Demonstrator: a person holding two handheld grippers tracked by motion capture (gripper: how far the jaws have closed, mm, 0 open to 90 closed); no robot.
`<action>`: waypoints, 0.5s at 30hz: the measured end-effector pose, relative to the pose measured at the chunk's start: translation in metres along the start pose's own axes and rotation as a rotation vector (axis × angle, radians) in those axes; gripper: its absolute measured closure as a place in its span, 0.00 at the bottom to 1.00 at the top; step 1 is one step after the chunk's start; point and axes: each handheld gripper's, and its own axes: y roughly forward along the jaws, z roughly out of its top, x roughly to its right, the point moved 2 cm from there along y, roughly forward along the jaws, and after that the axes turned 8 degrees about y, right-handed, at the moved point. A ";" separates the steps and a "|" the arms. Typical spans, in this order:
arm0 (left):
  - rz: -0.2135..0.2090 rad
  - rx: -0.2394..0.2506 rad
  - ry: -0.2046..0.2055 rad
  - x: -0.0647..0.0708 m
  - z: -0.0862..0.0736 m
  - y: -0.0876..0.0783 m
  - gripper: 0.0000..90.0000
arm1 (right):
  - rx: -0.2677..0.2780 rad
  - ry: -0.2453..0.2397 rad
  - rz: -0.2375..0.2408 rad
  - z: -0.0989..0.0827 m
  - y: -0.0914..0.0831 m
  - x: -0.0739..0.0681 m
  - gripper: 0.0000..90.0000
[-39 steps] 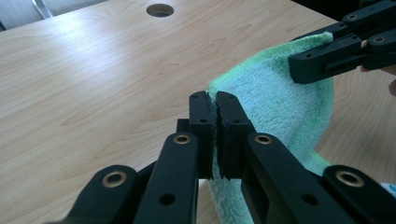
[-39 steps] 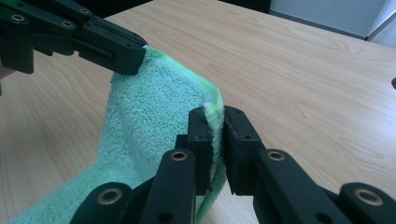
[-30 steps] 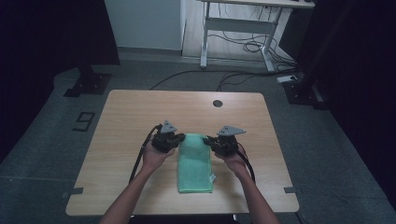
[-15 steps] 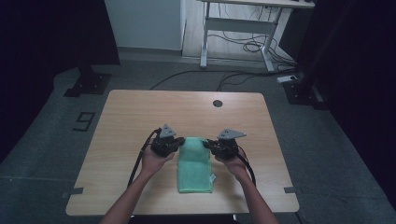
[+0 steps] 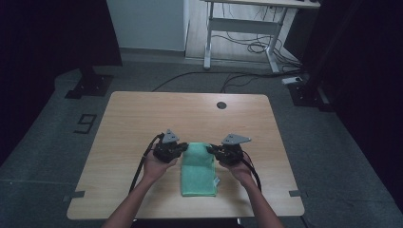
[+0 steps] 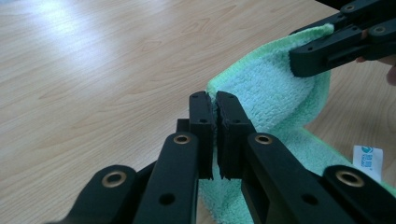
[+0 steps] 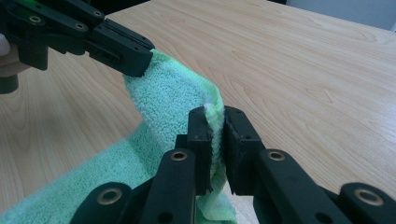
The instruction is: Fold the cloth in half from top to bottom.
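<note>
Two tongs pinch the far edge of a green towel (image 5: pixel 198 166), one at each far corner: left tongs (image 6: pixel 214 135) clamped on the left corner, right tongs (image 7: pixel 215 144) on the right. Far edge lifted, near part flat on the wooden bench (image 5: pixel 142 114). White tag (image 6: pixel 367 161) at towel's side. Round hole (image 5: pixel 221 105) far off; nothing blocks the towel.

Light wooden table (image 5: pixel 142 114) with dark round grommet (image 5: pixel 221 105); white desk frame (image 5: pixel 237 28), floor cables (image 5: pixel 247 47) beyond

One green towel (image 5: pixel 198 166), two tools: left tool (image 5: pixel 179 149), right tool (image 5: pixel 212 151); one table (image 5: pixel 142 114).
</note>
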 end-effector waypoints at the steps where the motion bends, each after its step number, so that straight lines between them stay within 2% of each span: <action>1: -0.001 -0.001 0.001 0.001 0.000 0.000 0.96 | -0.003 0.006 0.001 -0.001 0.000 0.000 0.90; 15: -0.009 0.002 0.013 0.010 -0.005 -0.004 0.96 | -0.002 0.011 0.011 -0.007 -0.004 -0.001 0.90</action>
